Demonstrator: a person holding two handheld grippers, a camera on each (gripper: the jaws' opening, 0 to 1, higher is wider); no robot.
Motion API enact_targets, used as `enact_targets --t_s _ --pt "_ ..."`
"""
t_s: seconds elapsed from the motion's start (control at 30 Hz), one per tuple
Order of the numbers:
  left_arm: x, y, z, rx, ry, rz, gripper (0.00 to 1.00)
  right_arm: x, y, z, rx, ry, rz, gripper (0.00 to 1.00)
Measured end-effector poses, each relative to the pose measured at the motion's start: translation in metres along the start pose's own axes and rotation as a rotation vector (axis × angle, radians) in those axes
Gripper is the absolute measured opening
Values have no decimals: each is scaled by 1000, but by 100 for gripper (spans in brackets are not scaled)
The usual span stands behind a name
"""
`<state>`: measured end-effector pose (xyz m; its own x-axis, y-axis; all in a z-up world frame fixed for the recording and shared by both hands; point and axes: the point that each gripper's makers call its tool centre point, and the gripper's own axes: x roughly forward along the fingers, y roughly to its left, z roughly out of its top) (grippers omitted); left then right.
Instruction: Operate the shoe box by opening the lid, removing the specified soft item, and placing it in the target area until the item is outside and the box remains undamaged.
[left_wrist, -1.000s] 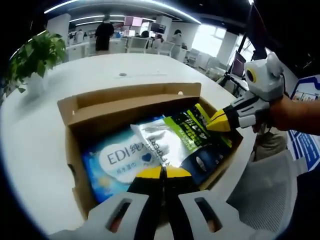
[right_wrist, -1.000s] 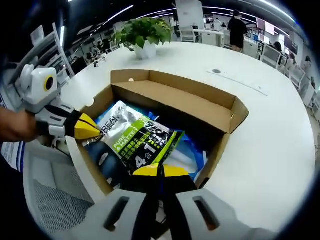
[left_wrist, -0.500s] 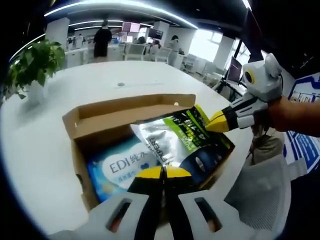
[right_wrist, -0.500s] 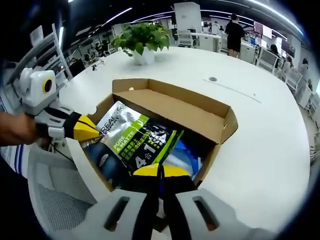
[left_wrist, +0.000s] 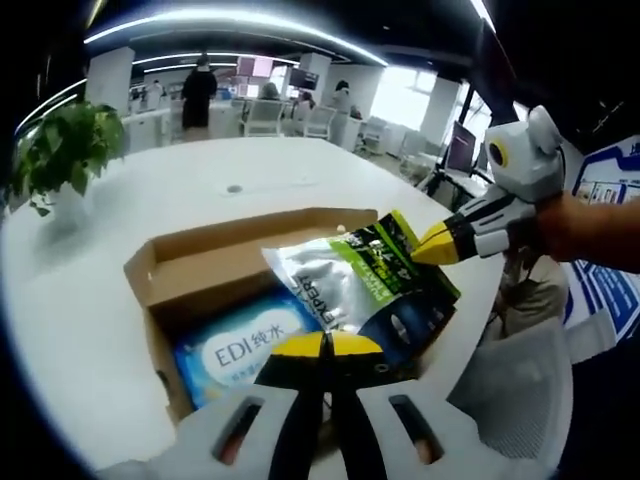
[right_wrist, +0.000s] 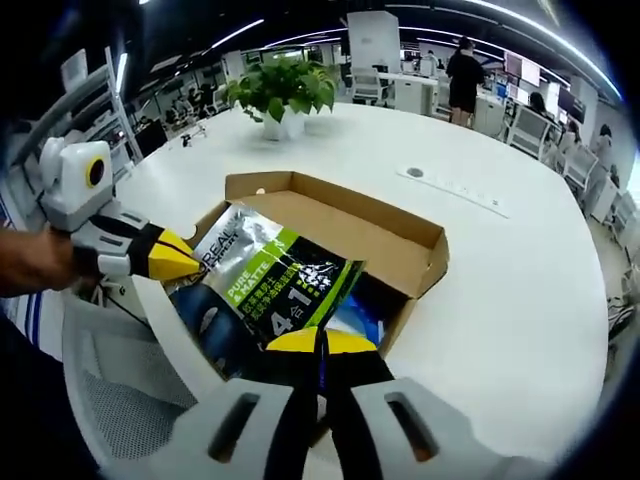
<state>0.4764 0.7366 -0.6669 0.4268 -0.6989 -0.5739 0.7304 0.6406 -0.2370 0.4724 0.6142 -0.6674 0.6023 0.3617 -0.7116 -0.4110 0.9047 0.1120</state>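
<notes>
An open cardboard shoe box (left_wrist: 200, 265) (right_wrist: 340, 225) stands on a white table. A silver, green and black soft pouch (left_wrist: 370, 290) (right_wrist: 270, 285) hangs above the box, raised clear of its walls. My left gripper (left_wrist: 325, 345) is shut on one edge of the pouch, and comes into the right gripper view from the left (right_wrist: 185, 262). My right gripper (right_wrist: 320, 340) is shut on the opposite edge, and comes into the left gripper view from the right (left_wrist: 425, 250). A blue wet-wipes pack (left_wrist: 240, 345) (right_wrist: 360, 310) lies flat inside the box under the pouch.
A potted plant (left_wrist: 65, 145) (right_wrist: 280, 90) stands at the far side of the round white table (left_wrist: 80, 300) (right_wrist: 500, 260). A grey mesh chair (left_wrist: 520, 390) (right_wrist: 110, 390) is by the table's near edge. People and desks are far behind.
Both grippers have risen with the pouch between them. It has come up out of the box, which now looks smaller and lower in both views.
</notes>
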Motion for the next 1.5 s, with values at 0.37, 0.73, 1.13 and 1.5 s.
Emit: enact_targets --t_s 0.37,0.73,1.13,1.5 --pt "8 -21 15 36 8 12 0 -16 -19 2 -4 -23 16 0" --pt "25 -51 23 61 16 -6 0 -38 -44 -11 4 -30 3 0" --pt "52 -82 33 96 30 -43 0 -59 -77 -26 35 -32 -32 0" --pt "81 -105 36 108 61 -75 0 -66 -109 -46 73 -21 -47 0"
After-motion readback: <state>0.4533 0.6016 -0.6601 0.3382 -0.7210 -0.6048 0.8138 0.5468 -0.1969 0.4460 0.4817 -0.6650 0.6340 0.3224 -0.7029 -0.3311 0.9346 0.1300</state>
